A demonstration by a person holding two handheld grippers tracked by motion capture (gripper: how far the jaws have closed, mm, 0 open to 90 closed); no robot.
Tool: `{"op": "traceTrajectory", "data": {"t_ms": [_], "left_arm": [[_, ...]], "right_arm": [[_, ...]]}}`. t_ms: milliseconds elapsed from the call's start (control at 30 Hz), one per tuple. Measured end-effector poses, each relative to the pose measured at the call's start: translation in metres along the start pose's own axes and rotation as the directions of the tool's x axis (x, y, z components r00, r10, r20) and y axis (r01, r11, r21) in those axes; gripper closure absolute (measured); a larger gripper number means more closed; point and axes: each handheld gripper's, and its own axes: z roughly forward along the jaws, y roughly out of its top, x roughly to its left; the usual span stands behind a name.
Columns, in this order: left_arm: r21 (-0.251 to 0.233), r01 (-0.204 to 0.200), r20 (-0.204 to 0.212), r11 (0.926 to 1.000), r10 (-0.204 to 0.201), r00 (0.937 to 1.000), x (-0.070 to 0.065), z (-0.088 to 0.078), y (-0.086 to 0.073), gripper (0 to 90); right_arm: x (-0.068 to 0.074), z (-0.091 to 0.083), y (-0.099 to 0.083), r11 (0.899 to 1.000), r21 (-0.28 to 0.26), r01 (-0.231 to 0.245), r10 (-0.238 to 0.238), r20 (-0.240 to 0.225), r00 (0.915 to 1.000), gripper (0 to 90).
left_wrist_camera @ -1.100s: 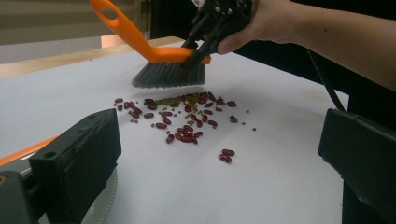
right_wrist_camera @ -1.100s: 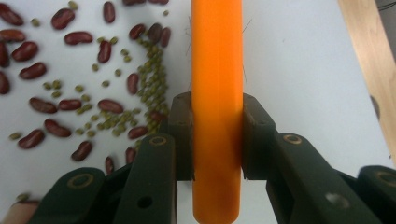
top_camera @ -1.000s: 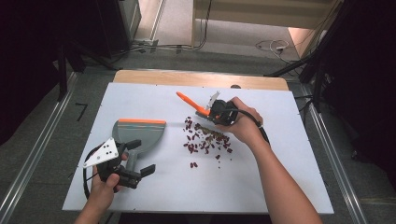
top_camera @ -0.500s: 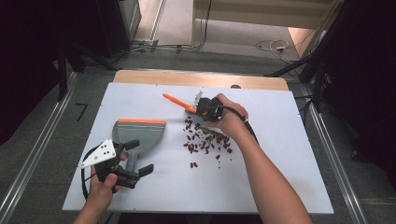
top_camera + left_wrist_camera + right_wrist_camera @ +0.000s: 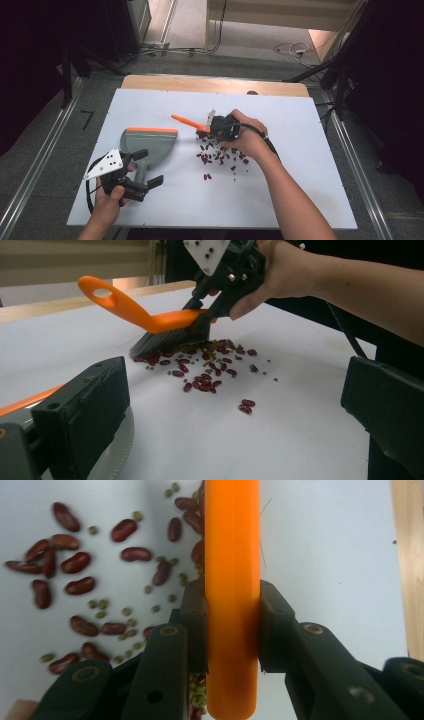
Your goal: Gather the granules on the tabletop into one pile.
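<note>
Leftward slides the right gripper (image 5: pixel 214 125), jaws pinching the orange-handled black-bristled brush (image 5: pixel 232 580) squarely between both pads, bristles among red kidney beans (image 5: pixel 200 382); left gripper (image 5: pixel 145 167), jaws spread, straddles the grey dustpan's (image 5: pixel 150 145) handle.

The high view looks forward and down from above the person's side, taking in the whole white counter (image 5: pixel 300 190). The left gripper view sits low near the counter's surface, facing across it at the scattered beans (image 5: pixel 205 377). The right gripper view looks straight down, very close, on those same beans (image 5: pixel 75 562) and the orange brush handle (image 5: pixel 232 555).
</note>
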Motion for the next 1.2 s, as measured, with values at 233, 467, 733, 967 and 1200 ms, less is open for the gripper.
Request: {"op": "traceTrajectory", "data": {"t_ms": [233, 467, 733, 967, 1200], "left_arm": [[0.005, -0.002, -0.001, 1.0, 0.002, 1.0, -0.001, 0.001, 0.0, 0.0], [0.001, -0.002, -0.002, 1.0, 0.002, 1.0, 0.0, 0.0, 0.0, 0.0], [0.003, -0.002, -0.001, 1.0, 0.002, 1.0, 0.0, 0.0, 0.0, 0.0], [0.006, -0.002, -0.002, 1.0, 0.002, 1.0, 0.001, -0.001, -0.001, 0.0], [0.001, 0.006, -0.007, 1.0, -0.006, 1.0, 0.002, -0.003, -0.001, 0.0]], "right_arm": [[0.011, -0.008, -0.008, 1.0, -0.006, 0.021, -0.021, -0.024, 0.9995, 68.6], [0.009, -0.015, -0.012, 1.0, -0.024, 0.015, -0.016, -0.048, 0.9987, 68.6], [-0.005, -0.008, -0.007, 0.999, -0.043, -0.009, 0.008, -0.009, 0.9999, 68.6], [-0.001, 0.001, 0.009, 0.997, -0.055, 0.049, -0.05, -0.023, 0.9985, 68.6], [0.008, -0.004, 0.006, 0.994, -0.044, 0.096, -0.098, -0.036, 0.9945, 68.6]]}}
